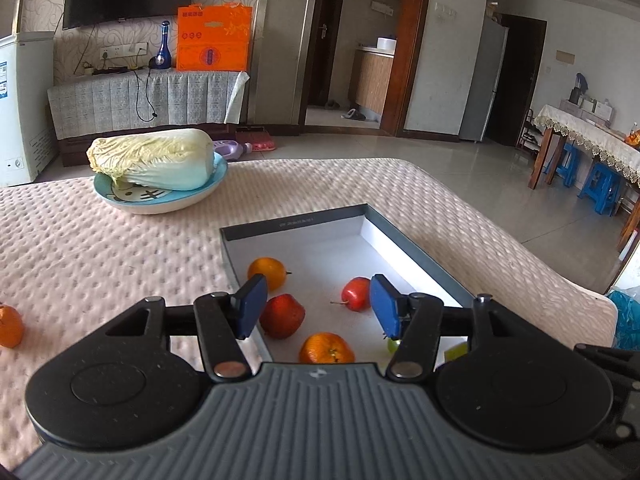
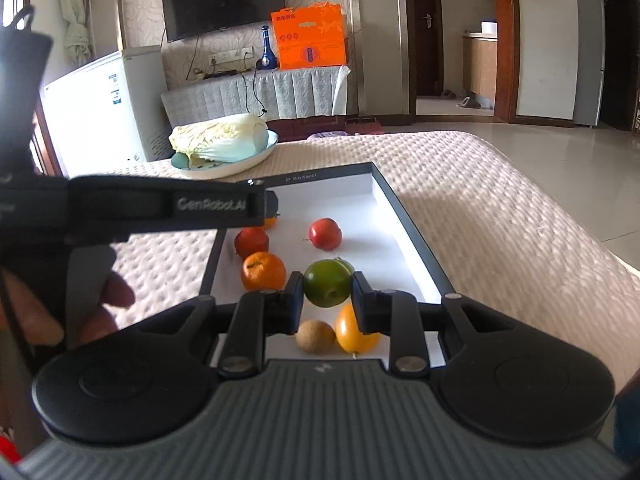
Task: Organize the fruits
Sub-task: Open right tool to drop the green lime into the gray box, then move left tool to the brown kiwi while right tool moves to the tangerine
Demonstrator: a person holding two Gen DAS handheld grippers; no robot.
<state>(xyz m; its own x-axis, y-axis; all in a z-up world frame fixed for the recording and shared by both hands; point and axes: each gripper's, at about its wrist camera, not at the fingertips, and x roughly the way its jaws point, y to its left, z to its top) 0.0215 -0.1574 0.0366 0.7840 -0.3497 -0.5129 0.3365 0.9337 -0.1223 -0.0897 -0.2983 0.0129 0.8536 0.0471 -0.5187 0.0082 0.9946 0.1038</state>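
Blue-padded fingers of the left gripper point(image 1: 318, 306) stand spread wide, holding nothing, above the shallow dark-rimmed white-lined box point(image 1: 420, 256) containing two oranges, two red apples and other fruit. Farther right, the right gripper point(image 2: 327, 300) has its black fingers clamped on a round green fruit point(image 2: 326, 283) over the same box.

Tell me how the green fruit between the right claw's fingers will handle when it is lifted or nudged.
The green fruit looks round and smooth, so it would probably roll across the flat box floor if nudged. Its glossy skin may slip unless the right claw closes across its middle. It seems firm, likely holding shape.
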